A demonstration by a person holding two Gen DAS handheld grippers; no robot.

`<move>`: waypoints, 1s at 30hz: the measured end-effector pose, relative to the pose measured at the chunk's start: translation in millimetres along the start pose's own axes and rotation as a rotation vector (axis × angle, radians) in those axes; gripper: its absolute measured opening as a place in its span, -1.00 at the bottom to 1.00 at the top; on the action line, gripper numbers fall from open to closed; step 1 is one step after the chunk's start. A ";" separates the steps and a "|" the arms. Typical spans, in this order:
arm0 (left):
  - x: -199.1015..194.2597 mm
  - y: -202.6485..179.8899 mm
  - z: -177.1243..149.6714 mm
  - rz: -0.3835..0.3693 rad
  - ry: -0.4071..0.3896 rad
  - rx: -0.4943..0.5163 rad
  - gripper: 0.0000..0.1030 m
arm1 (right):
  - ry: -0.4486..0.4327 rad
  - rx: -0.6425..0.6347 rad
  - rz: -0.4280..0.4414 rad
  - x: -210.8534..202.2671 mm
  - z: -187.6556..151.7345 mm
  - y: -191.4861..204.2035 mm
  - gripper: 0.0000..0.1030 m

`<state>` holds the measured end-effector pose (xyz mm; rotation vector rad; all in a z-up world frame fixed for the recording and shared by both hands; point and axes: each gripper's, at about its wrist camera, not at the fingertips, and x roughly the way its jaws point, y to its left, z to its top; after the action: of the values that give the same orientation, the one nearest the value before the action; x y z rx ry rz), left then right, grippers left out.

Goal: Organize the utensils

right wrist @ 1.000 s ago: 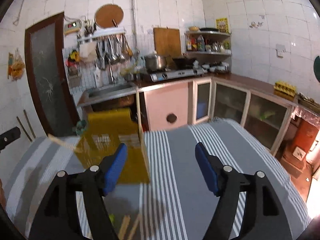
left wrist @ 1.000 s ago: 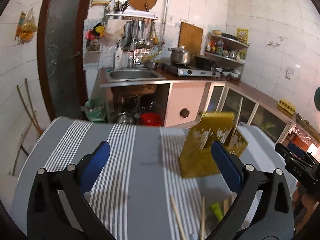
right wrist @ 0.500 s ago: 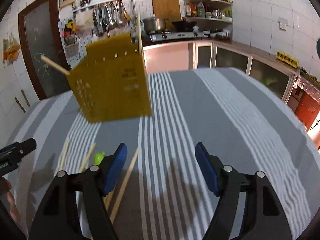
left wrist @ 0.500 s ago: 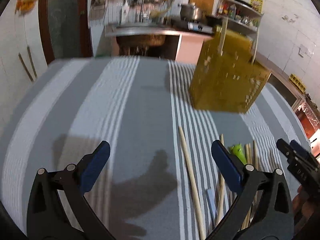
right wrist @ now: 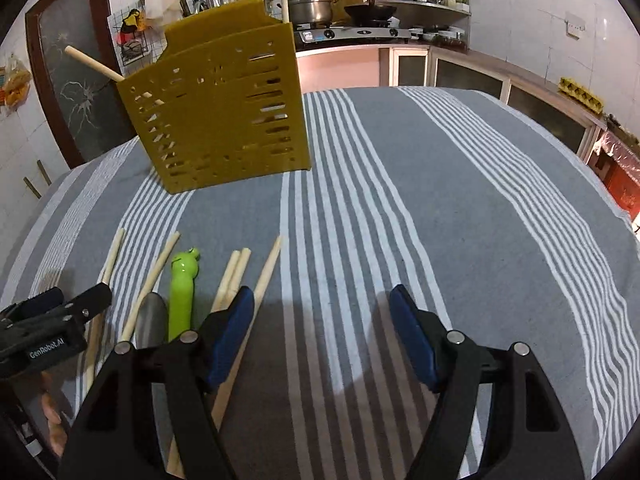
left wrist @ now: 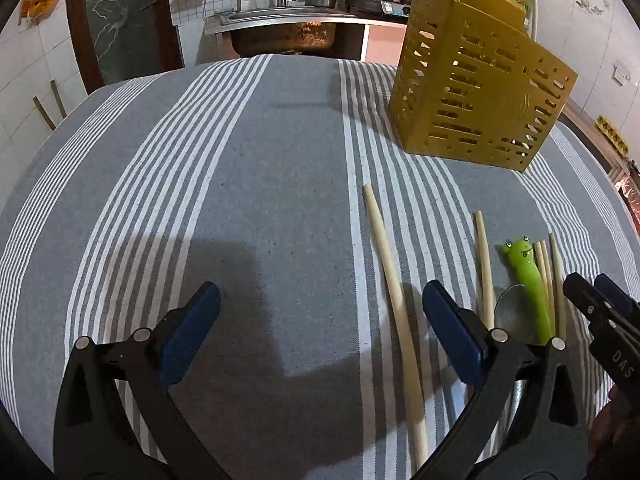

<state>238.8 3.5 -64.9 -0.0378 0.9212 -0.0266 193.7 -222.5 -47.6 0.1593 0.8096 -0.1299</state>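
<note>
A yellow slotted utensil holder [left wrist: 476, 96] [right wrist: 224, 112] stands on the striped cloth with chopsticks sticking out of it. Several wooden chopsticks [left wrist: 394, 292] [right wrist: 256, 292] lie on the cloth nearer to me. Among them rests a spoon with a green frog handle [left wrist: 528, 280] [right wrist: 182, 292]. My left gripper [left wrist: 320, 332] hovers open over bare cloth, its right finger beside the long chopstick. Open and holding nothing, my right gripper [right wrist: 322, 336] has its left finger over the chopsticks' near ends. Each gripper shows at the edge of the other's view.
The grey and white striped cloth [right wrist: 440, 200] covers the whole table. Beyond it are a sink [left wrist: 284, 28], a stove with pots [right wrist: 344, 28], low cabinets and a dark door [left wrist: 120, 12]. A hand [right wrist: 52, 420] holds the left gripper.
Both grippers have dropped and tilted downward toward the table. The holder has slid up in the views, and the chopsticks and green spoon have come into sight. Both sets of jaws stay open.
</note>
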 end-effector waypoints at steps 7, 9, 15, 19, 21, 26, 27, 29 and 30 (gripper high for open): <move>5.4 -9.2 1.9 0.018 0.012 0.024 0.89 | 0.019 -0.003 0.014 0.8 0.7 8.7 0.33; 5.8 -9.5 2.6 0.008 0.013 0.017 0.88 | 0.028 -0.012 0.019 1.8 -0.4 12.4 0.29; 3.1 -10.9 3.0 -0.012 0.007 0.014 0.67 | 0.047 -0.026 0.017 5.6 -0.5 19.3 -0.03; 0.0 -13.0 3.3 -0.031 0.010 0.008 0.35 | 0.068 0.003 0.046 9.3 4.5 17.6 -0.30; -1.7 -14.5 3.8 -0.049 0.014 0.017 0.19 | 0.075 0.013 0.057 11.6 8.1 17.2 -0.46; -2.4 -19.9 4.8 -0.080 0.030 0.031 -0.31 | 0.071 -0.030 0.050 15.5 8.7 25.8 -0.75; -2.2 -19.9 4.5 -0.088 0.032 0.034 -0.46 | 0.070 -0.031 0.055 14.9 8.5 25.6 -0.76; -2.8 -21.5 2.4 -0.109 0.038 0.046 -0.63 | 0.068 -0.040 0.071 13.4 7.4 24.2 -0.81; -4.1 -21.5 0.8 -0.113 0.036 0.050 -0.68 | 0.067 -0.042 0.075 12.8 7.1 23.6 -0.82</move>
<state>236.8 -17.8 -60.2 -0.0428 0.9531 -0.1560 211.6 -201.4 -49.9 0.1543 0.8715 -0.0371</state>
